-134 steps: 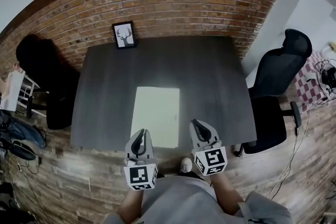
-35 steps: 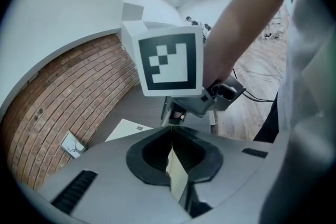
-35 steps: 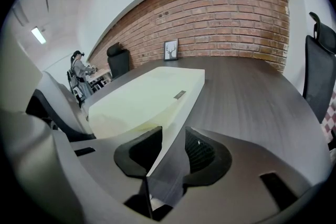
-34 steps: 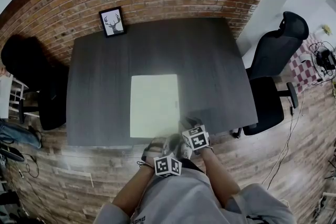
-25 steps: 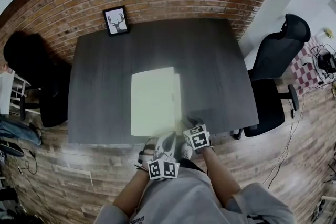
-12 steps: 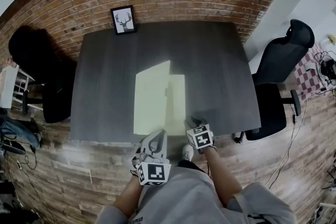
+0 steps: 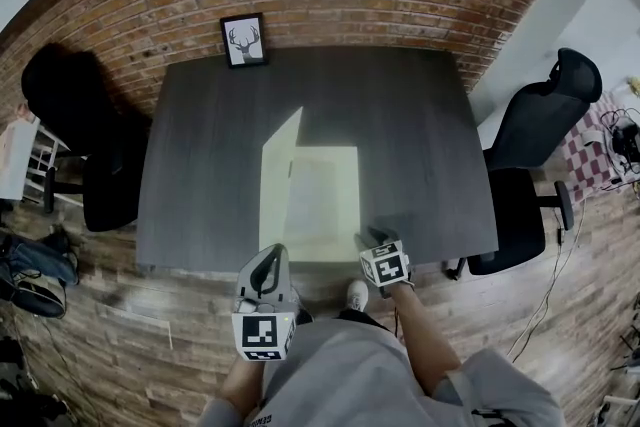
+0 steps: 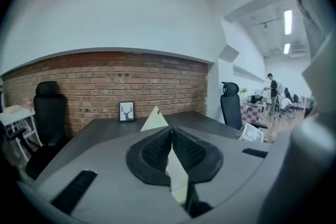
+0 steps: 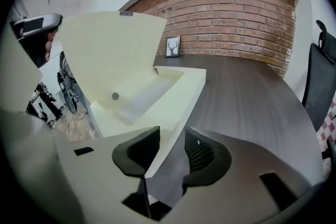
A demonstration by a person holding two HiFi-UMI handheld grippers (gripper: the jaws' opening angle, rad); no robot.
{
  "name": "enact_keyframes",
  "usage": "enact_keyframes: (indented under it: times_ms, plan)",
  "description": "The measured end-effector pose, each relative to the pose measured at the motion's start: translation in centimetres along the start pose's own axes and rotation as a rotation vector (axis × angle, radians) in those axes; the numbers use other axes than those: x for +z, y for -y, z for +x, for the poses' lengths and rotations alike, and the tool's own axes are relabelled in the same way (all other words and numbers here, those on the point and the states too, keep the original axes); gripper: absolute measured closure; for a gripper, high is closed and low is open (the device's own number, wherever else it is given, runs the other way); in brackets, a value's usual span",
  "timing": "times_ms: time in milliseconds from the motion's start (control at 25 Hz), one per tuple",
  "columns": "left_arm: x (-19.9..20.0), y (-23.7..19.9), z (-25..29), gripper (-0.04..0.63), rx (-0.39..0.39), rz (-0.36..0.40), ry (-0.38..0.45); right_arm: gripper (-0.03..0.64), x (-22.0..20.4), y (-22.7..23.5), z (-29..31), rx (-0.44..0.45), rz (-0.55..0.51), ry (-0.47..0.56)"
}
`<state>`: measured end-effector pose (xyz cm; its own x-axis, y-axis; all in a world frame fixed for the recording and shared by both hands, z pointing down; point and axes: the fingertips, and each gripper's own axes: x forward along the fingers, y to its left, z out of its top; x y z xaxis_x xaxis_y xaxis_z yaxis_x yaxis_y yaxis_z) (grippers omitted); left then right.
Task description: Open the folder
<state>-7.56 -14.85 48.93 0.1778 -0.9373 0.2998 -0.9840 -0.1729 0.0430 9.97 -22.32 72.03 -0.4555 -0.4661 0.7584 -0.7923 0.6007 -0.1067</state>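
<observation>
On the table in the head view, the folder lies with its long axis running away from the person. Its cover is half raised off the left spine, with the left gripper at its near corner. In the left gripper view the jaws are clamped on that cover's edge, which likely has to swing on leftward. In the right gripper view the right gripper has just been opening its jaws, which stand wide around the folder's near right corner without pressing it.

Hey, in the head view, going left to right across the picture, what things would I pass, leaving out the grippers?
black chair → framed deer picture → folder, its cover lifted → office chair
</observation>
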Motion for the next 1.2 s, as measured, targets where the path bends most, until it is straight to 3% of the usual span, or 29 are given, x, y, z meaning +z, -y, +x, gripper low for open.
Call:
enact_keyframes:
  times_ms: [160, 400, 680, 1200]
  plan:
    - [0.0, -5.2, -2.1, 0.591, 0.123, -0.110, 0.013, 0.479, 0.0, -0.1, 0.1, -0.007, 0.000, -0.006]
    - [-2.4, -12.7, -4.7, 0.592, 0.318, -0.163, -0.016, 0.479, 0.0, -0.1, 0.2, -0.010, -0.007, -0.008]
    - [-5.1, -18.3, -5.8, 0.592, 0.476, -0.234, -0.043, 0.479, -0.1, -0.1, 0.2, -0.015, -0.007, -0.012]
    - [-10.9, -25.9, -6.6, 0.591, 0.636, -0.225, -0.197, 0.479, 0.0, 0.0, 0.1, -0.025, -0.004, -0.014]
